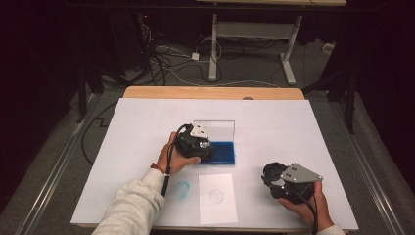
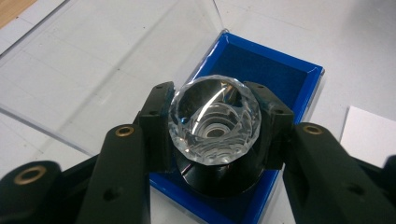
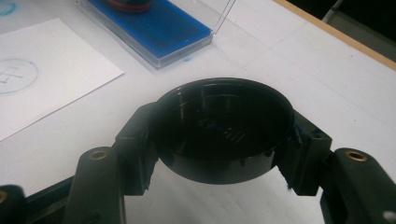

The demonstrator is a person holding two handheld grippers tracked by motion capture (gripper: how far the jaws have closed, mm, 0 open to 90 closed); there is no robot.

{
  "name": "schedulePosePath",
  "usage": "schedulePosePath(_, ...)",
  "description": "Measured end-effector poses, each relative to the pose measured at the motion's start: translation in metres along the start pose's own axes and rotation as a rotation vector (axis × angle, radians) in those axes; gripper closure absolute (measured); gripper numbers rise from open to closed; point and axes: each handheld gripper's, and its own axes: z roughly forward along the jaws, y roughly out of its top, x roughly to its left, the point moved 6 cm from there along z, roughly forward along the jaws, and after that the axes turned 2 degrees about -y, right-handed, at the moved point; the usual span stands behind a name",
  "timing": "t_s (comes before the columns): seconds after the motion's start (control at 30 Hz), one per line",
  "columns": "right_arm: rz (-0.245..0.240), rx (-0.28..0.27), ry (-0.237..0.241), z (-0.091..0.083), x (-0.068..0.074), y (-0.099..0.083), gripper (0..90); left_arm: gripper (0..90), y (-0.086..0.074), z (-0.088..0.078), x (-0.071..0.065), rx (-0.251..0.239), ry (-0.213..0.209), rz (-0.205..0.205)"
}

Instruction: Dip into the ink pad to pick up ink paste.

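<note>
In the left gripper view, the two black jaws of the left gripper (image 2: 212, 135) pinch a stamp by its faceted clear knob (image 2: 214, 120), one pad on each side. The stamp's black round base (image 2: 219, 179) sits down on the blue ink pad (image 2: 261, 70), whose clear lid (image 2: 93, 70) stands open behind it.

In the right gripper view, the right gripper (image 3: 219, 140) clamps a shallow black cap (image 3: 222, 135), open side up, held just above the white table cover (image 3: 327, 79). A paper sheet (image 3: 51, 79) with a faint round print lies to the left, well apart from the cap.

From the high view, the left gripper (image 1: 195, 145) is on the ink pad (image 1: 222, 152) at mid-table, the right gripper (image 1: 288, 183) waits near the front edge, and the paper sheet (image 1: 218, 198) lies between them carrying a blue ring print (image 1: 216, 196).

Judging from this, the cap is off and the stamp is being inked; pressing it to the paper and recapping are probably left.
</note>
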Motion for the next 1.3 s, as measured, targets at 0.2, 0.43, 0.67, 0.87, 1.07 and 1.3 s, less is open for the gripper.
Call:
schedulePosePath(0.2,-0.003,0.010,0.010,0.0017,0.0020,-0.0009,38.4,54.6,-0.0010,0.0005,-0.0005,0.000,-0.017,-0.018)
schedulePosePath(0.43,-0.005,0.008,0.004,0.0019,0.0016,-0.0004,38.4,54.6,-0.0013,0.0015,-0.0001,0.011,-0.017,-0.023)
schedulePosePath(0.67,-0.007,0.008,0.001,0.0017,0.0020,-0.0002,38.4,54.7,0.0008,0.0026,-0.0035,0.039,0.015,-0.004)
schedulePosePath(0.87,-0.008,0.009,-0.001,0.0018,0.0016,-0.0003,38.3,54.7,-0.0029,-0.0008,-0.0042,0.050,0.007,-0.004)
schedulePosePath(1.07,-0.004,0.003,-0.015,0.0008,0.0005,0.0004,38.3,54.7,-0.0024,0.0010,-0.0018,0.036,0.002,-0.028)
schedulePosePath(1.3,-0.006,0.004,-0.021,0.0005,-0.0001,0.0002,38.3,54.7,-0.0013,0.0023,-0.0030,0.043,0.019,-0.024)
